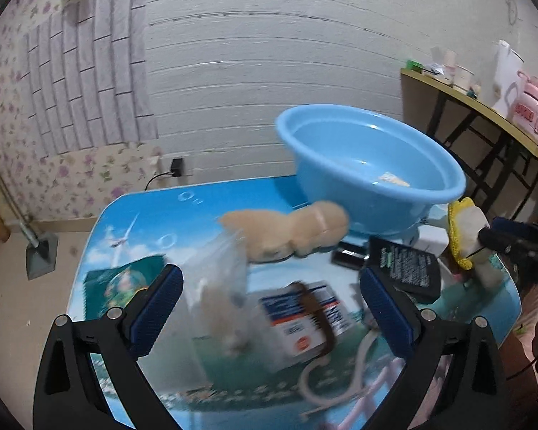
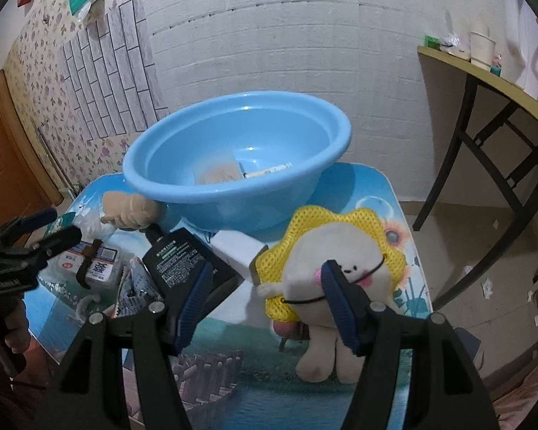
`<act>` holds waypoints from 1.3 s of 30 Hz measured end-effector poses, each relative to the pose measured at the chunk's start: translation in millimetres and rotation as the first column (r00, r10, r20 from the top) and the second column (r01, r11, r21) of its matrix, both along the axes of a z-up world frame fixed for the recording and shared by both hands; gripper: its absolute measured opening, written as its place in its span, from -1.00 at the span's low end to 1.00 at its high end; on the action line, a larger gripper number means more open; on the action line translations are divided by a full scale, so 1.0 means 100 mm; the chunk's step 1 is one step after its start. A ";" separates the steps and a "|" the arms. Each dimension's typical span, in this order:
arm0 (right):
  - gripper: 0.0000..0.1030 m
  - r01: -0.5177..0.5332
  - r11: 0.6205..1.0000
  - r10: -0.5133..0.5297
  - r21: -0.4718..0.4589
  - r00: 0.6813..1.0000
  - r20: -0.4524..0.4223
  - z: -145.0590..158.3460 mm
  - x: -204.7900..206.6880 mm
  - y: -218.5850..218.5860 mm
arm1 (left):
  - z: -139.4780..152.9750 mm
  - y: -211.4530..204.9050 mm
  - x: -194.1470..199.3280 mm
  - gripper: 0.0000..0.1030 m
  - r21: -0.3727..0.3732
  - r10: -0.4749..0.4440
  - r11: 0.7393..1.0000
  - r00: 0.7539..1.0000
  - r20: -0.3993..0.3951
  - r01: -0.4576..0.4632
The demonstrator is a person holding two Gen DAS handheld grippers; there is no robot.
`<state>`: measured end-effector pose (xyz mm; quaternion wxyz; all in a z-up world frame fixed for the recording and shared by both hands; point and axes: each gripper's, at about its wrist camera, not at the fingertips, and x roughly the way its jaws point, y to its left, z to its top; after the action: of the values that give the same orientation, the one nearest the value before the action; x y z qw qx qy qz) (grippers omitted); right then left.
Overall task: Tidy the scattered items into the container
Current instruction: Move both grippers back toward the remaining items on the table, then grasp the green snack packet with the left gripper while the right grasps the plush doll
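Nearest the right wrist camera, the right gripper (image 2: pixel 269 304) is seen about half open, angled down over the bench (image 2: pixel 233 376). Its right pad is laid against the face of a white plush toy with a yellow mesh ruff (image 2: pixel 340 251); the left pad stands clear of it, so no grip is shown. A black tube with printed text (image 2: pixel 183 254) lies just beside the left pad, and a white box (image 2: pixel 238 249) is wedged between tube and toy.

In the left wrist view, the left gripper (image 1: pixel 269 308) is held wide open, tilted down, with nothing clamped. Between its fingers, blurred, a clear plastic bag (image 1: pixel 218 286) and a blue-and-white packet (image 1: pixel 301 322) crossed by a brown strap (image 1: pixel 319 319) are made out, with a white cord (image 1: pixel 326 380) on the bench in front of them. A green packet (image 1: pixel 122 283) lies further left.

Beyond these, a tan plush toy (image 1: pixel 290 233) rests against the outer wall of the blue basin (image 2: pixel 183 190), which stands at the far end of the bench. Inside the basin, a pale flat packet (image 2: pixel 218 173) and a thin white stick-like item (image 2: pixel 269 171) are seen; neither can be identified.

A hand (image 2: pixel 14 333) on the left gripper's handle is partly cut off.
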<state>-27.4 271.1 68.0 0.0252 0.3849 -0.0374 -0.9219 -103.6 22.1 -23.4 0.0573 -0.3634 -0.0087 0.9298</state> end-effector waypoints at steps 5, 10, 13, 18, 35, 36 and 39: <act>0.23 0.023 1.000 -0.023 -0.007 1.000 0.001 -0.01 0.01 0.03 | -0.12 -0.23 0.12 0.93 0.004 0.061 0.998 0.998 0.036 -0.061; 0.23 0.017 1.000 -0.016 -0.016 1.000 0.020 -0.07 0.01 0.00 | -0.18 -0.41 0.21 0.93 0.000 0.101 0.995 0.993 0.054 -0.101; 0.23 0.012 1.000 -0.012 -0.009 1.000 0.015 -0.06 0.03 -0.02 | -0.15 -0.52 0.25 0.93 -0.016 0.132 0.991 0.990 0.041 -0.131; 0.23 0.022 1.000 -0.022 -0.007 1.000 0.012 -0.05 0.02 0.01 | -0.12 -0.72 0.25 0.93 -0.011 0.188 0.982 0.981 0.037 -0.188; 0.23 0.123 0.992 -0.123 -0.009 0.992 0.034 -0.13 -0.02 0.30 | -0.51 -0.69 0.16 0.93 -0.050 0.195 0.981 0.971 0.141 -0.189; 0.23 0.123 0.992 -0.122 -0.012 0.992 0.039 -0.15 -0.03 0.31 | -0.52 -0.68 0.15 0.93 -0.053 0.189 0.982 0.971 0.145 -0.183; 0.23 0.127 0.992 -0.126 -0.012 0.991 0.053 -0.20 -0.05 0.33 | -0.56 -0.65 0.14 0.93 -0.056 0.183 0.983 0.971 0.151 -0.176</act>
<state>-32.1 303.6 48.4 -0.0311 0.4054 -0.0695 -0.9110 -89.4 -43.0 -79.0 -0.0357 -0.4335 -0.0263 0.9000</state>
